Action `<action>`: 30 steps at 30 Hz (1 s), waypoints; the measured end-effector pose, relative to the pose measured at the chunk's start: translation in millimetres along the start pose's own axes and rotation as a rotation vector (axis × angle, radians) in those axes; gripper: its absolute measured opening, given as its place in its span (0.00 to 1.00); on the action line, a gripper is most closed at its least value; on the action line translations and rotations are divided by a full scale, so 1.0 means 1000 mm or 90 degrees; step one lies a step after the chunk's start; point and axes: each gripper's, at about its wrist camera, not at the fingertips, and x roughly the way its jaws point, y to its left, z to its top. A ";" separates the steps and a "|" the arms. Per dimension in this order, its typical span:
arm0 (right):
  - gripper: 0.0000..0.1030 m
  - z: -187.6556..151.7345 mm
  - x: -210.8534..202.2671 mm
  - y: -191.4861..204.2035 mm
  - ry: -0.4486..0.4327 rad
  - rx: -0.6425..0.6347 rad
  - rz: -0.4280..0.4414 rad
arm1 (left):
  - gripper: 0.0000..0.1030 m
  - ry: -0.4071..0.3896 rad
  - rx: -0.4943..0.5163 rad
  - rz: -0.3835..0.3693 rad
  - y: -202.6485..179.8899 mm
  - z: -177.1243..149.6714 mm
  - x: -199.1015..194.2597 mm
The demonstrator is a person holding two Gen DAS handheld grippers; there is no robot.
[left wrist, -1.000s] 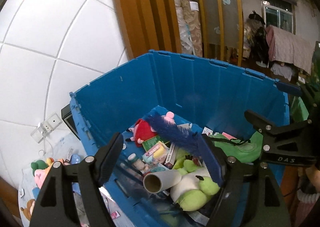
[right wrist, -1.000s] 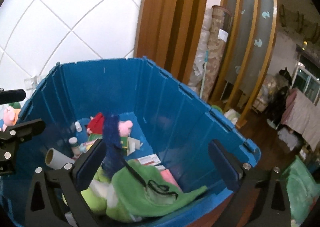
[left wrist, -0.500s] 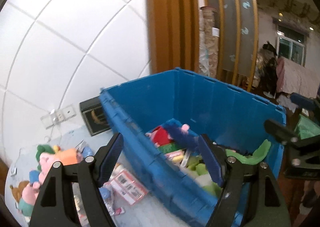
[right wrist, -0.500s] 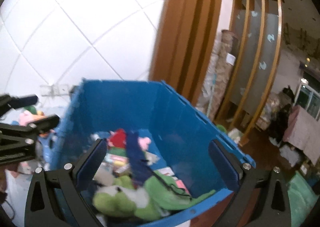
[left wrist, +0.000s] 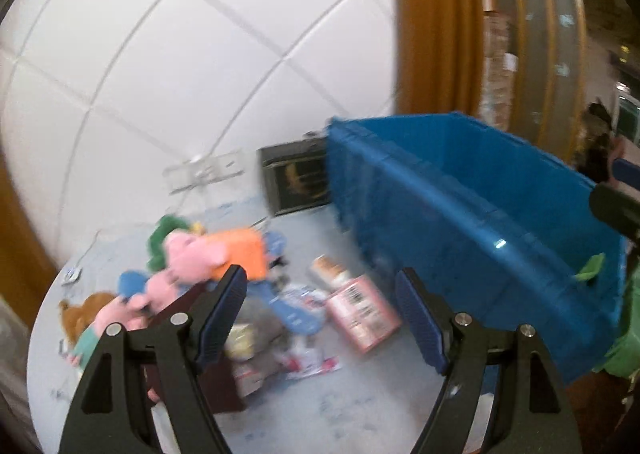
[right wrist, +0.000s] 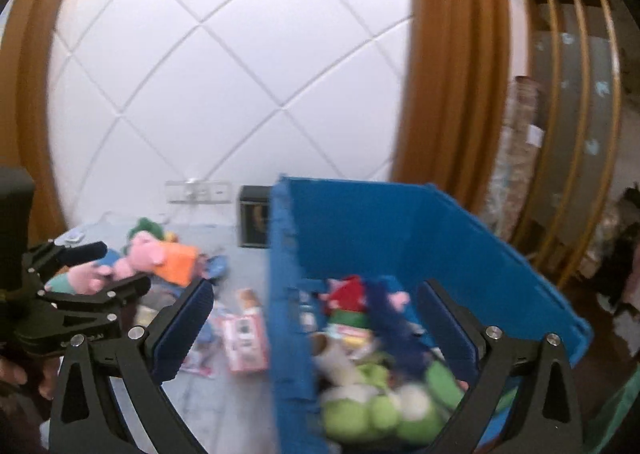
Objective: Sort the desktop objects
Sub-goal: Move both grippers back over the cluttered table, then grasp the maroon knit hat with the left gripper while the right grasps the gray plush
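A blue plastic crate (right wrist: 460, 238) (left wrist: 472, 214) stands on the pale table (left wrist: 320, 406), holding a green plush toy (right wrist: 380, 410), a red plush and small boxes. Left of the crate lie pink plush pigs (left wrist: 200, 258) (right wrist: 144, 254), a pink box with a barcode (left wrist: 362, 312) (right wrist: 244, 338) and packets. My left gripper (left wrist: 322, 312) hangs open above that pile with nothing between its fingers. My right gripper (right wrist: 316, 326) is open over the crate's left wall, also empty. The left gripper (right wrist: 96, 266) shows at the left edge of the right wrist view.
A dark framed box (left wrist: 298, 182) leans on the white tiled wall behind the crate, beside a wall socket (left wrist: 204, 172). A maroon block (left wrist: 216, 386) sits near the table's front. Wooden slats and a cluttered room lie to the right.
Both grippers have swung left, away from above the crate's inside. The left one now looks at the toy pile on the table; the right one straddles the crate's left wall. Both stayed open.
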 end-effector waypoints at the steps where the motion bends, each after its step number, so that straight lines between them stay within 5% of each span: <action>1: 1.00 0.000 0.002 0.009 0.003 -0.005 0.011 | 0.74 0.010 -0.011 0.014 0.014 -0.007 0.000; 19: 1.00 -0.028 0.092 0.117 0.134 -0.030 0.148 | 0.74 0.151 -0.144 0.176 0.175 -0.112 0.028; 25: 1.00 -0.041 0.132 0.133 0.182 -0.028 0.160 | 0.74 0.207 -0.178 0.193 0.207 -0.138 0.053; 30: 1.00 -0.052 0.166 0.141 0.225 -0.029 0.169 | 0.74 0.225 -0.194 0.162 0.210 -0.135 0.077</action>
